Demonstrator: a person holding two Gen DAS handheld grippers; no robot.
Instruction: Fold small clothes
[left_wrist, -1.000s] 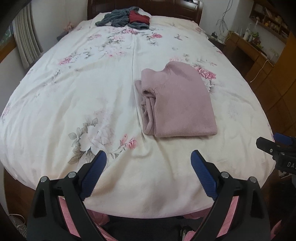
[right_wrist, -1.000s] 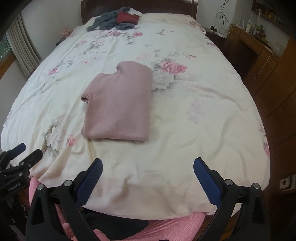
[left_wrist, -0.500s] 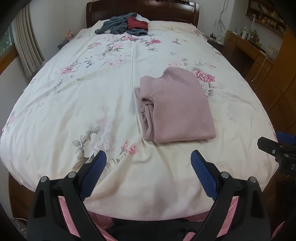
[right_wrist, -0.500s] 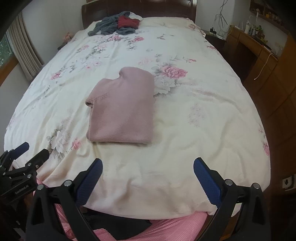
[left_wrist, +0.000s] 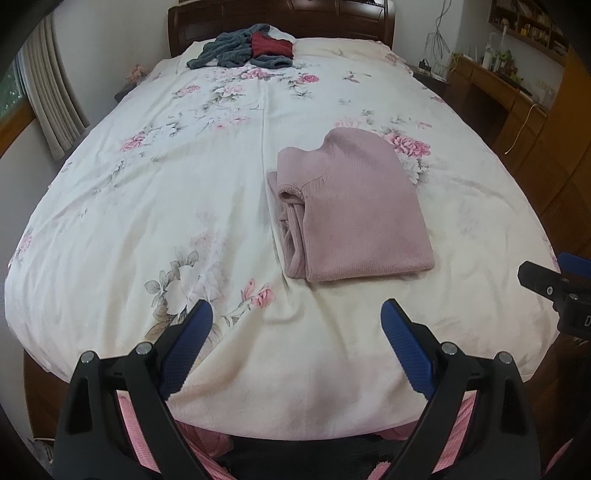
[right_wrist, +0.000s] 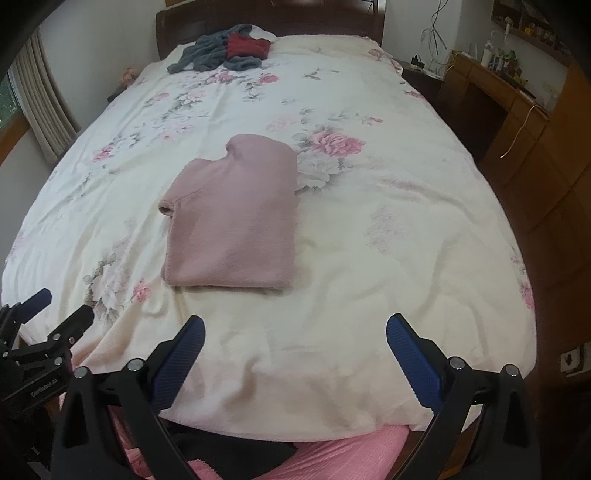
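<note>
A dusty-pink knit sweater (left_wrist: 354, 210) (right_wrist: 236, 218) lies folded into a neat rectangle on the floral bedspread (left_wrist: 155, 206) (right_wrist: 388, 229), right of the bed's centre seam. My left gripper (left_wrist: 295, 325) hangs open over the foot of the bed, well short of the sweater, with nothing between its blue pads. My right gripper (right_wrist: 295, 339) is likewise open and empty, near the foot edge. Each gripper shows at the side of the other's view: the right gripper (left_wrist: 554, 284), the left gripper (right_wrist: 48, 317).
A heap of grey and dark-red clothes (left_wrist: 247, 50) (right_wrist: 229, 50) lies at the headboard end. A wooden desk with bottles (left_wrist: 495, 81) and wardrobe stand right of the bed. Curtains (left_wrist: 48, 99) hang at left. Pink checked fabric (right_wrist: 332, 454) shows below the bed's foot.
Both grippers have drawn back and tilted up a little, so the sweater sits lower and farther in view. The sweater itself has not moved. Both grippers stayed open.
</note>
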